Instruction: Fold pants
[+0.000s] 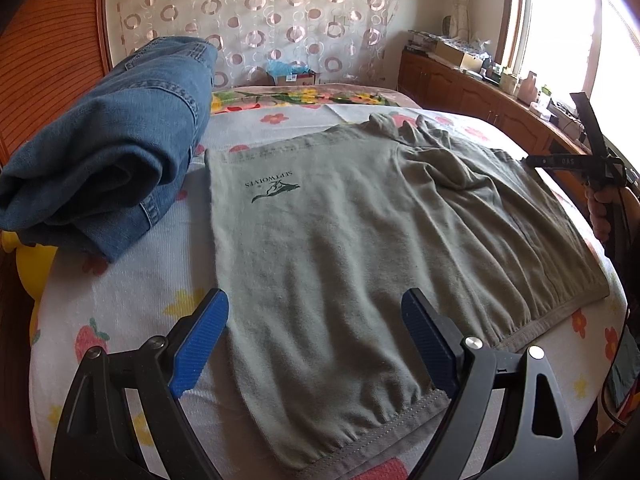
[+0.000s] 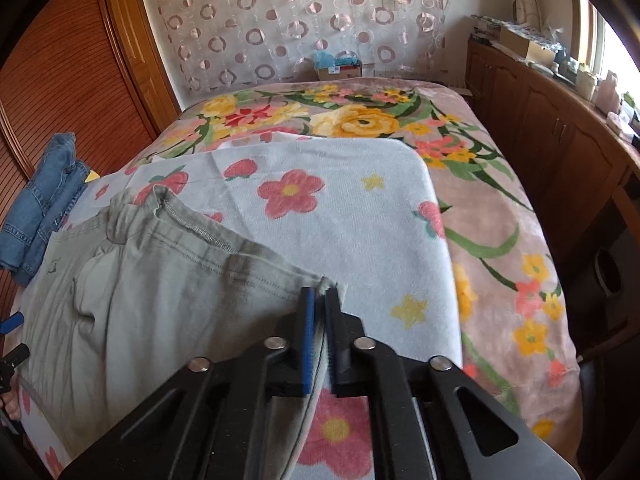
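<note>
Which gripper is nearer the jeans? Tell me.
Left. The left gripper hangs open over the grey pants' hem, with the jeans just beside it. The right gripper pinches the pants' far edge, well away from them.

Left wrist view sits low and close over the grey pants [image 1: 340, 248], facing the patterned curtain [image 1: 256, 20]; right wrist view looks likewise from the pants' far edge; both share pants [image 2: 132, 300], folded jeans [image 1: 108, 160], bed [image 2: 360, 208].
</note>
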Available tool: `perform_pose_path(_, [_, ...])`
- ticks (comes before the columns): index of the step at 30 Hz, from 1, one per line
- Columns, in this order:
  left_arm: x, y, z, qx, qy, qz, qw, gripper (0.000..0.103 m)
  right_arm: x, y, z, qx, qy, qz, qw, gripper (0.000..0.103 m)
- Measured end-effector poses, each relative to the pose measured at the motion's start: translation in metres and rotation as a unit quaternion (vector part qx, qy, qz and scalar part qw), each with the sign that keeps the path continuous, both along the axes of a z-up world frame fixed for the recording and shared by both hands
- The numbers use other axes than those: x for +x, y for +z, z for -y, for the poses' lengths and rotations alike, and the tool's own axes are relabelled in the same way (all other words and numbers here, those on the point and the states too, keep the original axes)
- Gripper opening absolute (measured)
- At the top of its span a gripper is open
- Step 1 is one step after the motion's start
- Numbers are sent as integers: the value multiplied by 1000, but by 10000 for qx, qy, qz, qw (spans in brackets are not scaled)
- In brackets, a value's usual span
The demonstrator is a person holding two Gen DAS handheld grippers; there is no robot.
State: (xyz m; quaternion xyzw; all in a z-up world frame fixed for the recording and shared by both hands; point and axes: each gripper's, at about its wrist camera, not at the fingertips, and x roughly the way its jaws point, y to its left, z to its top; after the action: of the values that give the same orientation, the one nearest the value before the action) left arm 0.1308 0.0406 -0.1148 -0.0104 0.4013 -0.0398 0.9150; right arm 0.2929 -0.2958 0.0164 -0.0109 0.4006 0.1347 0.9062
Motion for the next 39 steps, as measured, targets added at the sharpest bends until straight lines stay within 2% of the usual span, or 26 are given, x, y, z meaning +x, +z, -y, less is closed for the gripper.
perform_pose_path(4, [1, -2, 1, 10, -46, -51, 10000, 89, -12, 5, 11, -166, -320, 100, 9993, 2])
perform_pose_path(10, [1, -2, 4, 86, -101, -50, 9999, 89, -41, 10, 3, -168, -396, 131, 9990, 2])
perform_pose_path(12, [0, -1, 6, 146, -142, -52, 9998, 89, -51, 13, 1, -252, -453, 175, 9985, 9])
perform_pose_path(13, [0, -1, 7, 172, -151, -55, 9997, 89, -49, 13, -4, -260, -436, 206, 9985, 16])
perform_pose_path(17, [0, -1, 7, 195, -175, -62, 9996, 89, -87, 21, -11, -332, -366, 430, 9979, 44])
perform_pose_path(19, [0, -1, 6, 174, -154, -51, 9997, 89, -107, 21, -13, -235, -275, 488, 9982, 47])
perform_pose_path(28, [-8, 3, 4, 94, -129, -15, 9999, 89, -194, -1, -41, -164, 444, 403, 9981, 47])
perform_pose_path(35, [-39, 13, -9, -154, -58, 14, 9999, 88, -219, -6, -42, -202, 630, 338, 9972, 48])
perform_pose_path(37, [-47, 15, -14, -188, 2, 13, 9998, 84, -225, -10, -42, -291, 656, 340, 9968, 48])
perform_pose_path(39, [-53, 16, -18, -156, 63, 24, 9999, 81, -211, -2, -39, -266, 657, 309, 9970, 48])
